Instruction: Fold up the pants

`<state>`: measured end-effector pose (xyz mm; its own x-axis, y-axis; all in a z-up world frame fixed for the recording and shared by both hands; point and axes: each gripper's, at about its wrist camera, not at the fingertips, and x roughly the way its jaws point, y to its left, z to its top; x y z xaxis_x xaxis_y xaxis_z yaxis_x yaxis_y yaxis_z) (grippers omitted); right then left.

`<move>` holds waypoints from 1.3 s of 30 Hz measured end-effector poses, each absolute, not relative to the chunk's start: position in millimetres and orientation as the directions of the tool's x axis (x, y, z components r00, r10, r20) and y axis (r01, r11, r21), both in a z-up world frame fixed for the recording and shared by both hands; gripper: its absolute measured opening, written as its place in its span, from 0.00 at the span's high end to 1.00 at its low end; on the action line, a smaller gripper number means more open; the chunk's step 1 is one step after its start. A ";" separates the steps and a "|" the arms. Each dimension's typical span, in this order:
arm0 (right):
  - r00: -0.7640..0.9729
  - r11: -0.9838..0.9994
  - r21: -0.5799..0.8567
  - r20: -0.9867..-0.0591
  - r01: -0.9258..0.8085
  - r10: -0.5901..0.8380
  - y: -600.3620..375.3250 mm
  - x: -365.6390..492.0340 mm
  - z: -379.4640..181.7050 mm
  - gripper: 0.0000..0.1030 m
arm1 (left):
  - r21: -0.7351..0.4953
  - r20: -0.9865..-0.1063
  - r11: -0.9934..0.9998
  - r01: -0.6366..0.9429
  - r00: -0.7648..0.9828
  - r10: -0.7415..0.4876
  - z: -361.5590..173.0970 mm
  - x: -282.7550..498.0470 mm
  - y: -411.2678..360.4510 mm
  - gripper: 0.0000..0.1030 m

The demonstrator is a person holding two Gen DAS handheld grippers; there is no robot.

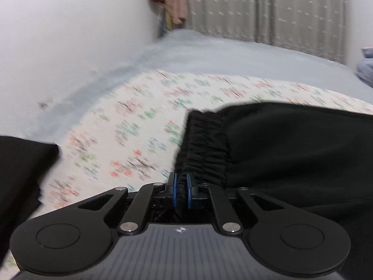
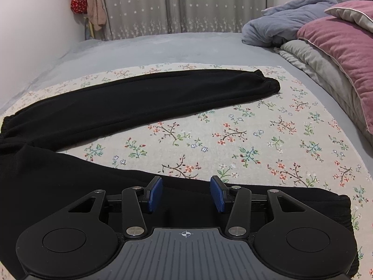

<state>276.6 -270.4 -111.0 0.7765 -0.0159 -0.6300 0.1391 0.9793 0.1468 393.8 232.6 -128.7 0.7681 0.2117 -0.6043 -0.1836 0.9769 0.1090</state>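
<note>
Two views look forward along hand-held grippers over a bed.

In the left wrist view, the left gripper (image 1: 181,190) sits at the bottom centre of the frame. Its blue pads (image 1: 189,191) are drawn close together and pinch a fold of the black pants (image 1: 291,158) at the gathered elastic waistband (image 1: 205,144), which runs up from the pads toward the middle of the frame. The pants fill the lower right of this view. Another piece of black cloth shows at the left edge; what it belongs to cannot be told. Under the pants lies a flowered cloth (image 1: 130,126), blurred here, spread on a grey-blue bedsheet (image 1: 209,53). A white wall fills the upper left, and a grey curtain (image 1: 268,9) hangs at the upper right.

In the right wrist view, the right gripper (image 2: 186,194) is at the bottom centre, its jaws partly apart with nothing between the pads. It hovers over the near pant leg (image 2: 81,179), which crosses the bottom of the frame. The far pant leg (image 2: 144,98) stretches across the middle toward an elastic cuff (image 2: 268,81) at the centre right. The two legs meet at the left edge. Pillows and blankets (image 2: 338,46) are piled at the upper right.
</note>
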 end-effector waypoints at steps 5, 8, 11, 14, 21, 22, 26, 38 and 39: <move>0.789 0.979 0.149 -0.614 0.136 -0.016 -270.5 273.4 -108.0 0.56 | 0.123 -0.555 0.943 -0.310 0.766 0.324 -122.5 390.7 251.0 0.91; 0.782 0.982 0.139 -0.624 0.124 -0.011 -266.4 276.1 -110.4 0.56 | 0.101 -0.586 0.975 -0.197 0.780 0.219 -131.2 391.3 247.7 0.90; 0.778 0.985 0.132 -0.628 0.111 -0.003 -261.3 277.9 -111.9 0.56 | 0.044 -0.582 0.979 -0.198 0.791 0.186 -131.0 388.7 252.5 0.89; 0.777 0.986 0.128 -0.629 0.106 -0.001 -258.6 278.2 -112.5 0.56 | 0.015 -0.599 0.975 -0.221 0.779 0.186 -134.7 389.9 258.5 0.89; 0.767 0.988 0.123 -0.641 0.098 0.003 -255.0 278.7 -115.9 0.56 | -0.037 -0.589 0.970 -0.240 0.789 0.173 -126.7 381.6 266.1 0.89; 0.766 0.987 0.122 -0.642 0.099 0.002 -254.7 279.0 -116.3 0.52 | -0.098 -0.575 0.968 -0.232 0.807 0.135 -119.8 378.7 271.4 0.86; 0.767 0.989 0.114 -0.642 0.092 0.002 -250.9 279.7 -116.4 0.47 | -0.204 -0.559 0.968 -0.144 0.829 0.006 -113.2 375.3 272.3 0.42; 0.768 0.990 0.114 -0.641 0.081 0.011 -248.9 278.7 -115.8 0.47 | 0.060 -0.629 0.992 -0.110 0.767 0.123 -143.4 387.0 233.4 0.75; 0.768 0.990 0.115 -0.641 0.082 0.011 -248.9 278.8 -115.7 0.47 | 0.064 -0.623 0.991 -0.118 0.771 0.132 -143.0 386.5 233.5 0.76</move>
<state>278.8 -248.9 -115.7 0.7677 0.0109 -0.6407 0.0817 0.9900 0.1148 386.5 233.5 -143.0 0.7711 0.1319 -0.6229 -0.1177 0.9910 0.0641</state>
